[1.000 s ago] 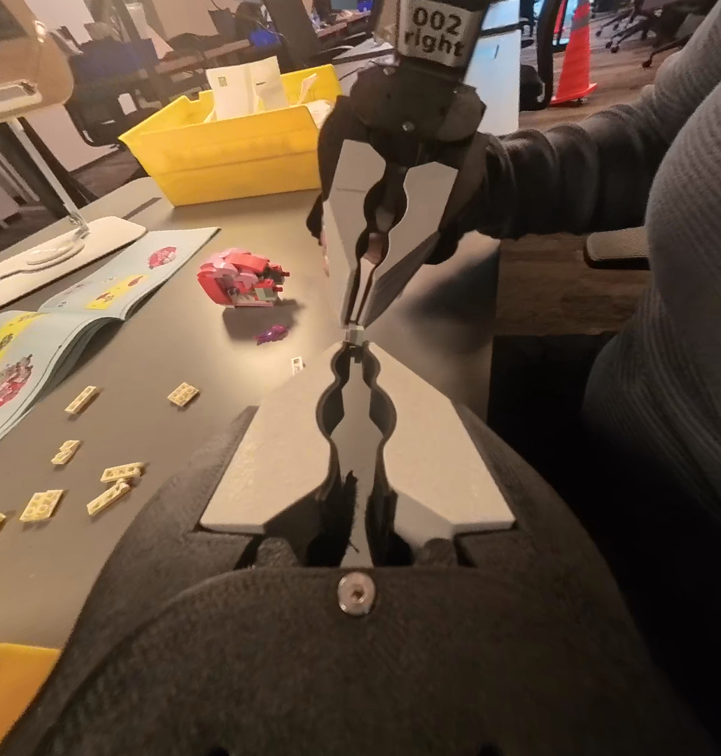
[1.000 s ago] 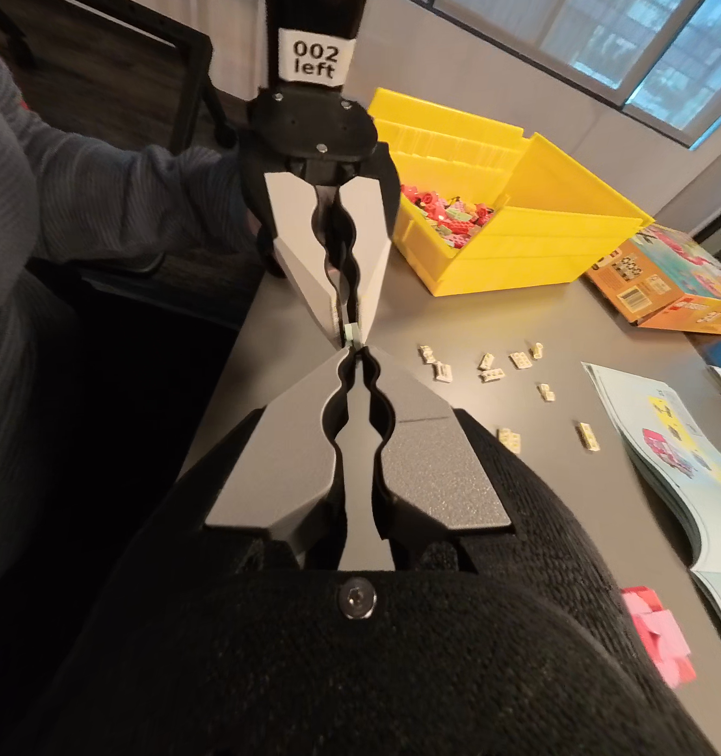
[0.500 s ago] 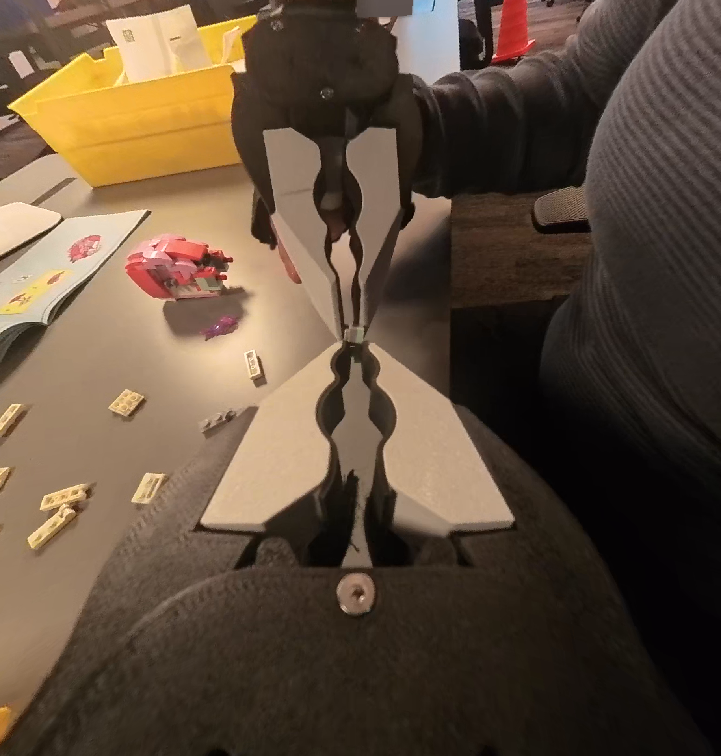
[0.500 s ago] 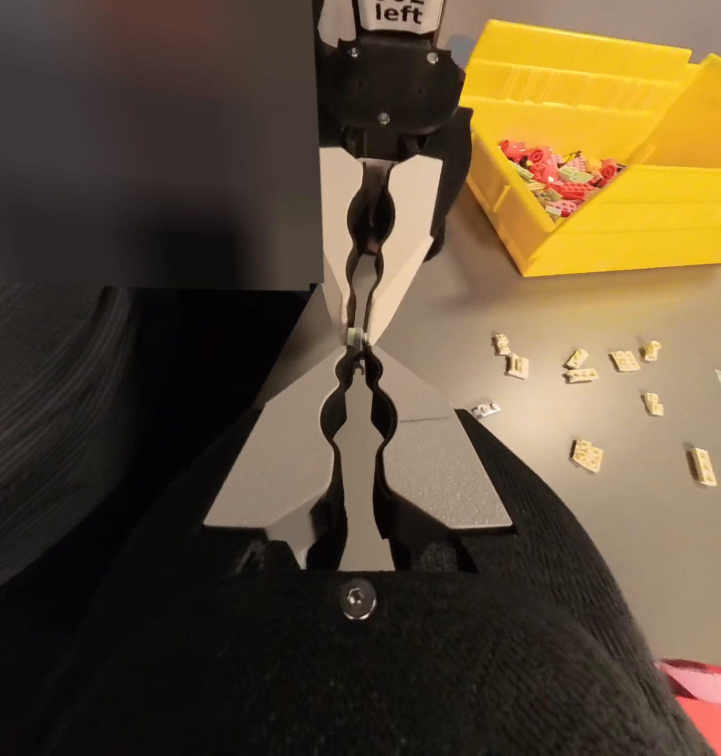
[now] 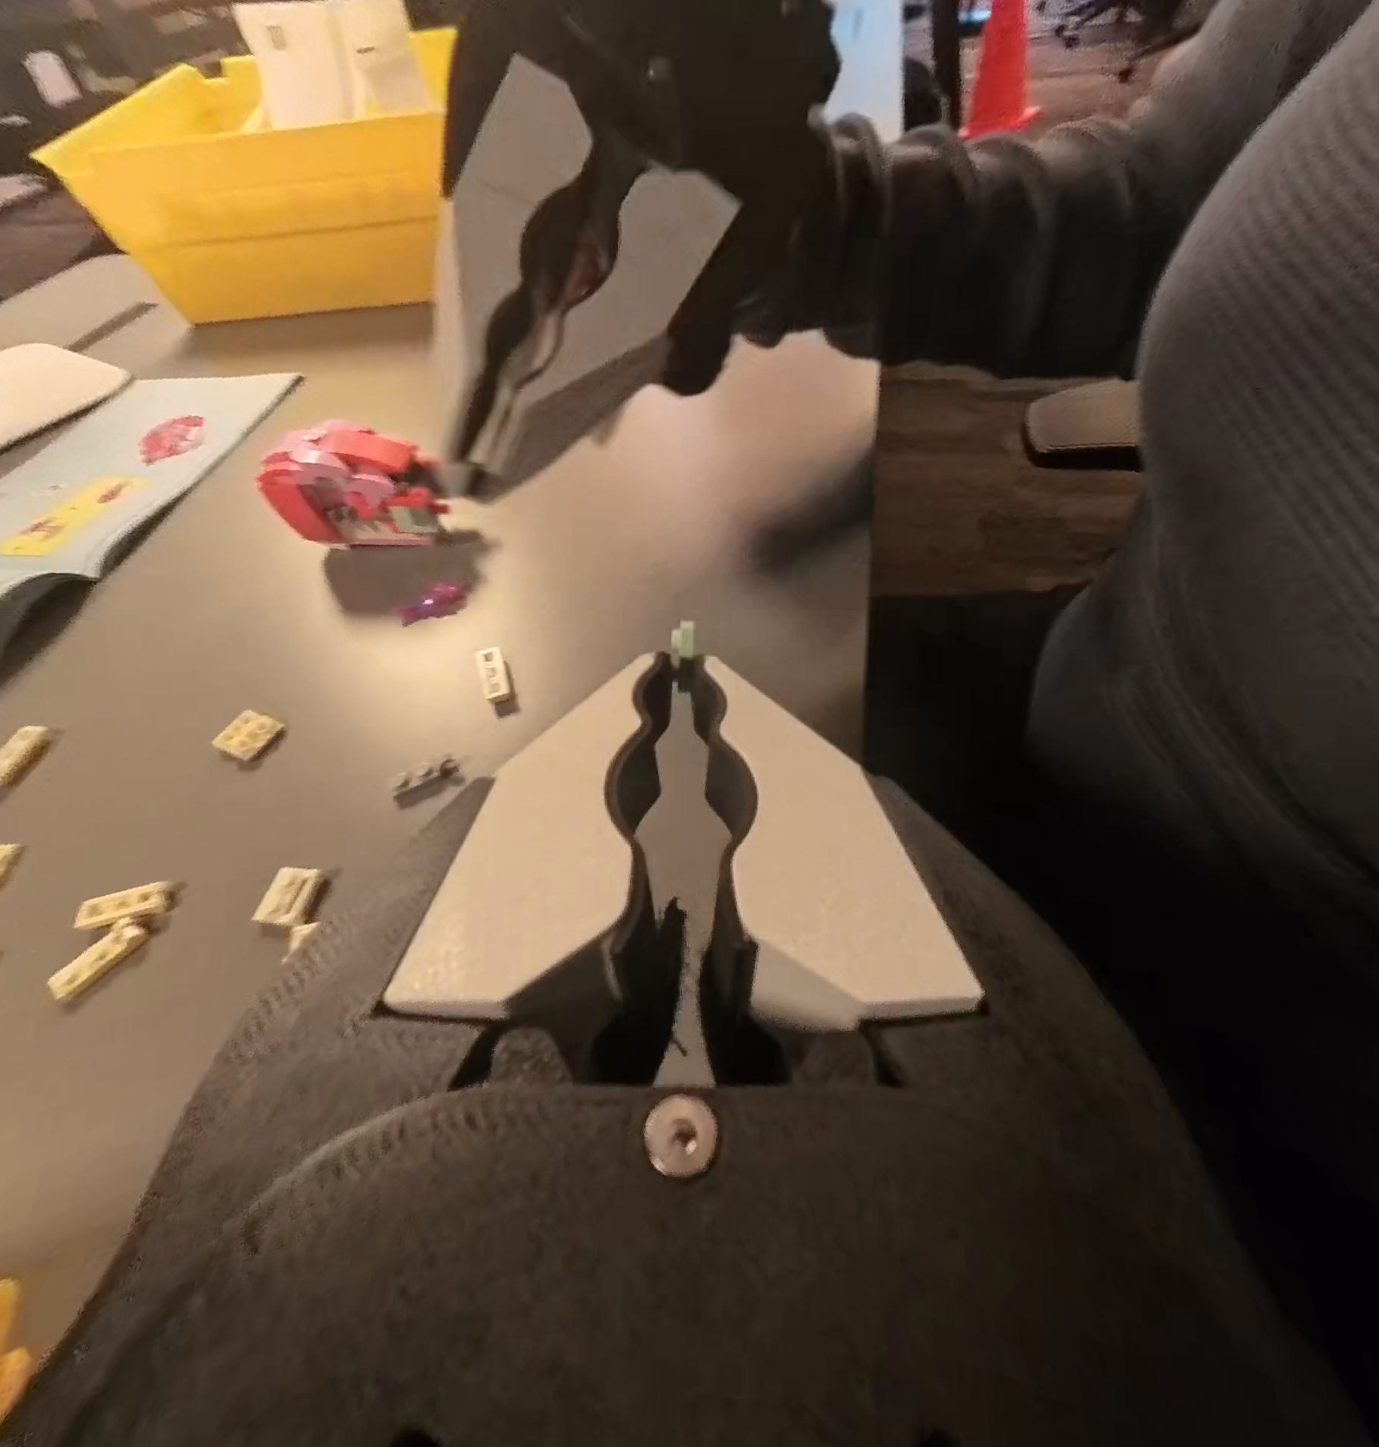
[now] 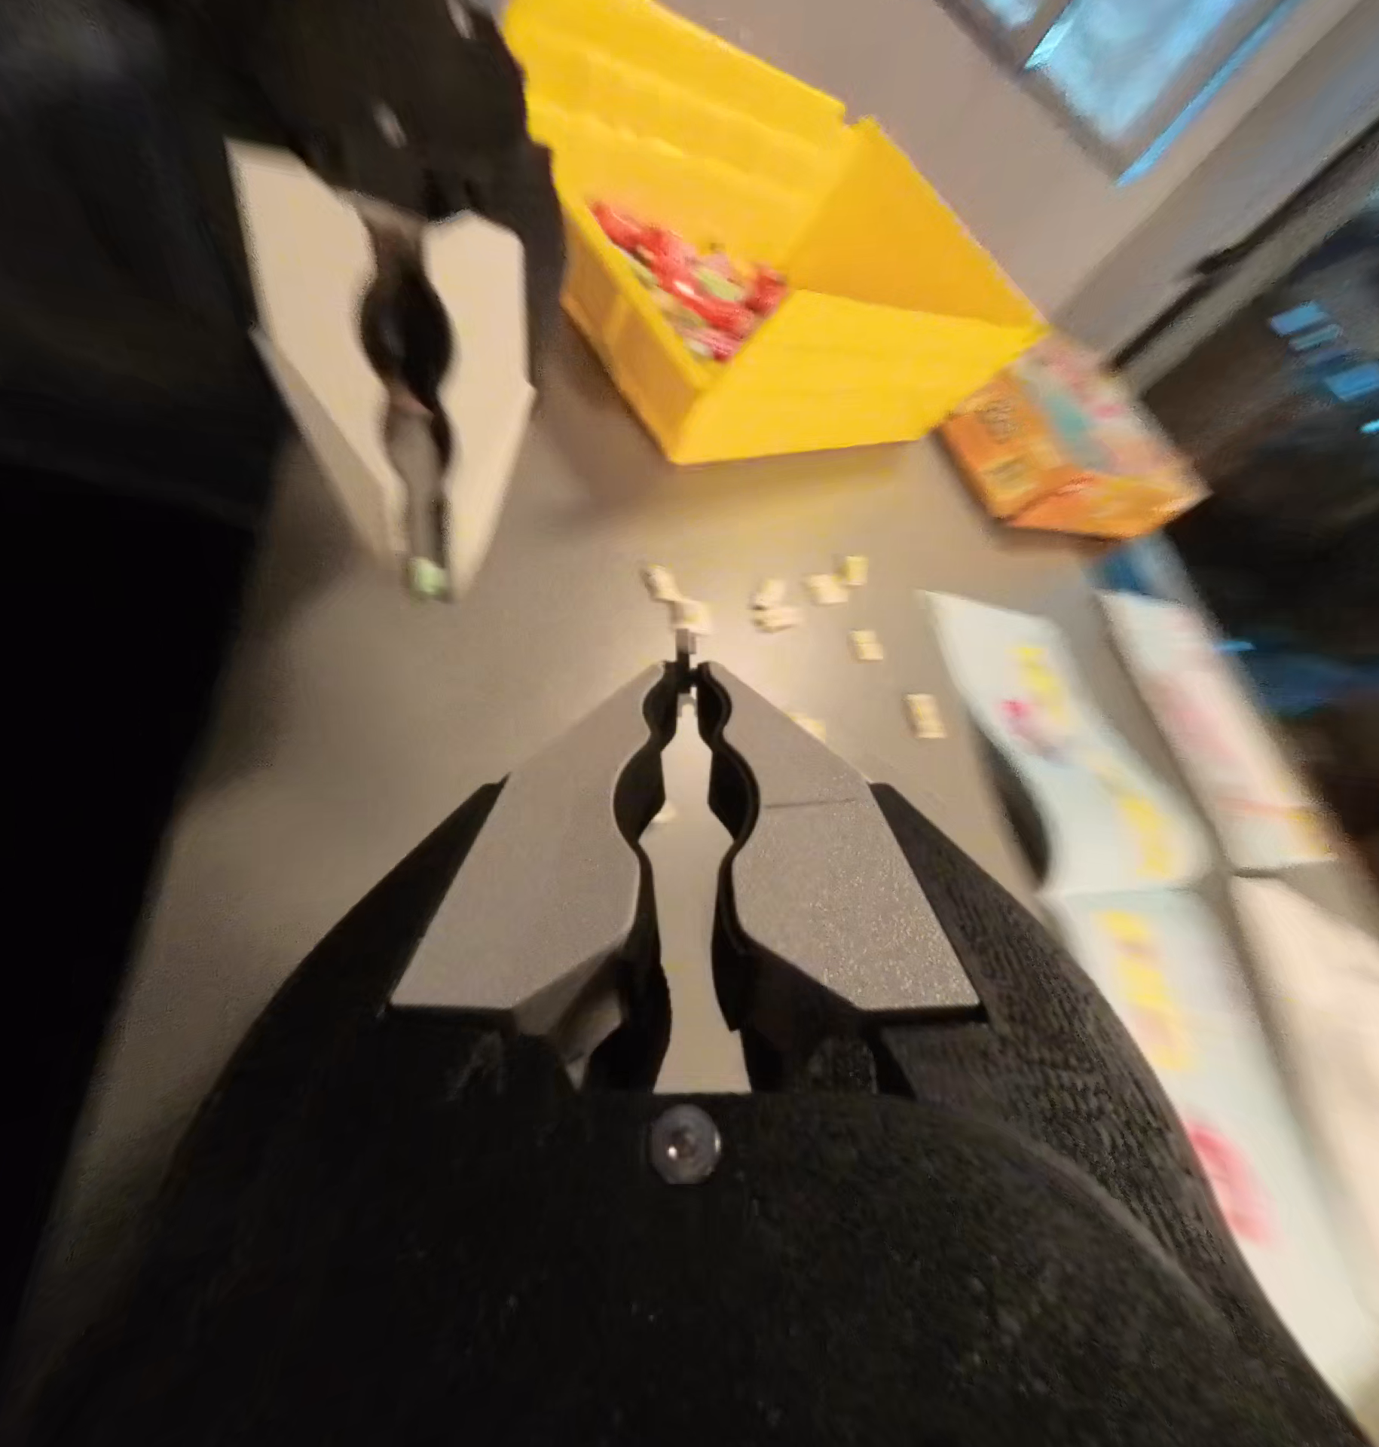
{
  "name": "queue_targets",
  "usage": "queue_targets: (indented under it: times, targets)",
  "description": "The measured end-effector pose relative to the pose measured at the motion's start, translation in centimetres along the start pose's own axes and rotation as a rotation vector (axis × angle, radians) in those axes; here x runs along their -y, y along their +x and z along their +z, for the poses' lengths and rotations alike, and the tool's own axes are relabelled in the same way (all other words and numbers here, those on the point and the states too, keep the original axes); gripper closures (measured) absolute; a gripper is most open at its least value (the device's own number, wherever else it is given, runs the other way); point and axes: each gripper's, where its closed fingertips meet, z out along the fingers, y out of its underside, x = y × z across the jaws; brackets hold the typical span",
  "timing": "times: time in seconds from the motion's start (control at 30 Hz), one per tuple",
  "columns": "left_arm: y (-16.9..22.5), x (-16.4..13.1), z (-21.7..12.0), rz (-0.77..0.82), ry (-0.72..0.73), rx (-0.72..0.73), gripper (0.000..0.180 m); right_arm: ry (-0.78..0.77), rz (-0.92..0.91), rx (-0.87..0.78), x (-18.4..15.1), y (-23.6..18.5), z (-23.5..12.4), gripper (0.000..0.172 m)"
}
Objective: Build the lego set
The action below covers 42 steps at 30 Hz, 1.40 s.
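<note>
On the grey counter (image 5: 201, 1057), in the left wrist view, we see our left claw (image 5: 682, 662) nearly closed, its tips pinching a small pale green piece (image 5: 684, 636) that pokes out just past them. To its left lie a white brick (image 5: 494, 672), a small grey piece (image 5: 426, 777) and scattered tan plates (image 5: 248, 734). Farther off, the right claw (image 5: 467, 481) reaches down beside a red and pink brick model (image 5: 342, 489), with a purple piece (image 5: 434, 601) near it; we cannot tell from here what its narrow tips carry. A yellow bin (image 5: 279, 196) and an open booklet (image 5: 107, 485) sit beyond.

In the right wrist view, which is blurred, our right claw (image 6: 685, 672) is narrowed on a tiny dark-and-white piece (image 6: 685, 644) standing up from its tips. The left claw (image 6: 429, 575) hangs at upper left with the green piece (image 6: 426, 581) at its tip. Tan plates (image 6: 772, 607) lie ahead, with a yellow bin of red bricks (image 6: 827, 376), an orange box (image 6: 1062, 462) and booklet pages (image 6: 1062, 744) to the right.
</note>
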Motion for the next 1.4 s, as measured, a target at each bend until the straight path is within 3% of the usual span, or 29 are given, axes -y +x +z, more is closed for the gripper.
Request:
queue_targets:
  times: [0.07, 0.23, 0.37, 0.57, 1.1, 1.23, 1.4]
  targets:
    - [-0.6, -0.1, -0.2, 0.009, 0.000, 0.032, 0.176, 0.016, 0.136, 0.117, 0.1, -0.8, -0.1, 0.169]
    - [-1.0, -1.1, 0.5, 0.008, -0.082, 0.058, 0.176, -0.090, 0.264, 0.287, -1.8, -3.4, 1.1, 0.169]
    - [-0.9, -1.8, 1.0, 0.026, -0.140, 0.062, 0.176, -0.288, 0.280, 0.384, -4.8, -5.3, 1.8, 0.169]
    - [-0.8, -2.0, 1.1, 0.022, -0.151, 0.048, 0.176, -0.404, 0.267, 0.429, -5.8, -6.0, 2.1, 0.169]
    - [-0.7, -2.4, 1.4, 0.018, -0.189, 0.037, 0.176, -0.283, 0.282, 0.419, -4.3, -5.9, 1.7, 0.153]
    - [-0.7, -2.4, 1.3, 0.016, -0.186, 0.039, 0.176, -0.129, 0.214, 0.420, -1.3, -6.2, 1.5, 0.159]
    - [-0.6, -2.2, 1.2, 0.018, -0.168, 0.033, 0.176, -0.104, 0.124, 0.413, -0.4, -6.8, 1.9, 0.163]
